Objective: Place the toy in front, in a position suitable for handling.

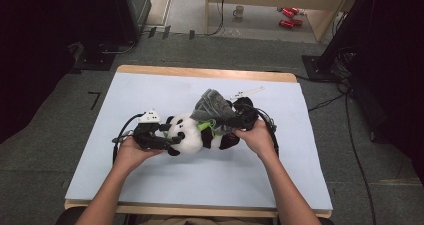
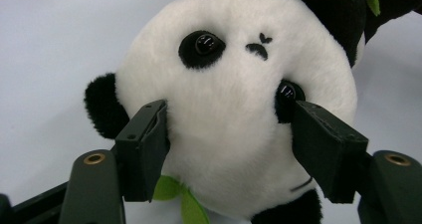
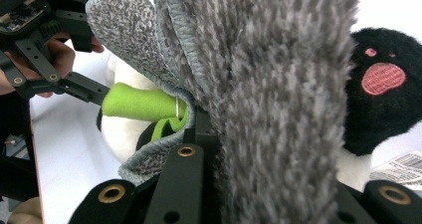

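Note:
A black-and-white panda plush [image 1: 190, 132] lies on its side in the middle of the pale mat [image 1: 150, 185]. My left gripper [image 1: 172, 134] is at its head. In the left gripper view the head [image 2: 234, 84] sits between the two jaws of that gripper [image 2: 231, 134]. The pads rest against the fur without visibly squeezing it. My right gripper [image 1: 231, 122] is shut on a grey fleecy cloth [image 1: 212, 105] that drapes over the panda's body. That cloth [image 3: 278, 84] rises from the right gripper [image 3: 234, 134] and hides one jaw. Under its edge lies a green plush piece [image 3: 139, 103], with a black foot [image 3: 383, 84] to the right.
A white barcode tag [image 1: 247, 92] lies on the mat behind the plush. The table's wooden far edge [image 1: 200, 72] borders grey floor. Cables [image 1: 330, 102] run off to the right. A mug [image 1: 239, 11] and red cans [image 1: 289, 16] stand on the floor far back.

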Demonstrator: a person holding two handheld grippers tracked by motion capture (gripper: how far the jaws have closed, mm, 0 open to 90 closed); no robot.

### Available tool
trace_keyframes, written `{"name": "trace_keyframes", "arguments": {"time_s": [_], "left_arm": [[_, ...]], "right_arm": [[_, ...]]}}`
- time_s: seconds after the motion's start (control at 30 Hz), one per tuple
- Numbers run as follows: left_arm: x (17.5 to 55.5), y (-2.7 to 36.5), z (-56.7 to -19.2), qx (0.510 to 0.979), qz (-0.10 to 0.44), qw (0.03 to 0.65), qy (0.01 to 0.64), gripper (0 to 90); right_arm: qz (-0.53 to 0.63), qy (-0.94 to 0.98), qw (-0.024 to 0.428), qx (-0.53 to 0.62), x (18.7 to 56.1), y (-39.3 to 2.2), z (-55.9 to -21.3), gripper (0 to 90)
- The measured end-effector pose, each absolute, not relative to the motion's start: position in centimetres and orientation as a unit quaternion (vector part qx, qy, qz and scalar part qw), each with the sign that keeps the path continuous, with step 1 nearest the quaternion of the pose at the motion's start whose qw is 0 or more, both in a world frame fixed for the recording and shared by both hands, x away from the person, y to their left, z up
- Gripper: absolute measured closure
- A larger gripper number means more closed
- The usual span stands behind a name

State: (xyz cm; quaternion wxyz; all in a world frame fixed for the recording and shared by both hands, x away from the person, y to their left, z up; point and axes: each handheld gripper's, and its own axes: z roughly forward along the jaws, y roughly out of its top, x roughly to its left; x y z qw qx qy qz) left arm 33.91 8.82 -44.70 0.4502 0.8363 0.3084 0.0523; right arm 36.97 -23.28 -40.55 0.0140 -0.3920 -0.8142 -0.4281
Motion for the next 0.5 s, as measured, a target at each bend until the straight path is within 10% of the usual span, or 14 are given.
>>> {"name": "trace_keyframes", "arguments": {"time_s": [0.5], "left_arm": [[34.1,9.0,-44.9,0.847,0.045,0.448,0.281,51.4]], "right_arm": [[-0.399,-0.810,0.027,-0.428,37.3,-27.1,-42.0,80.5]]}}
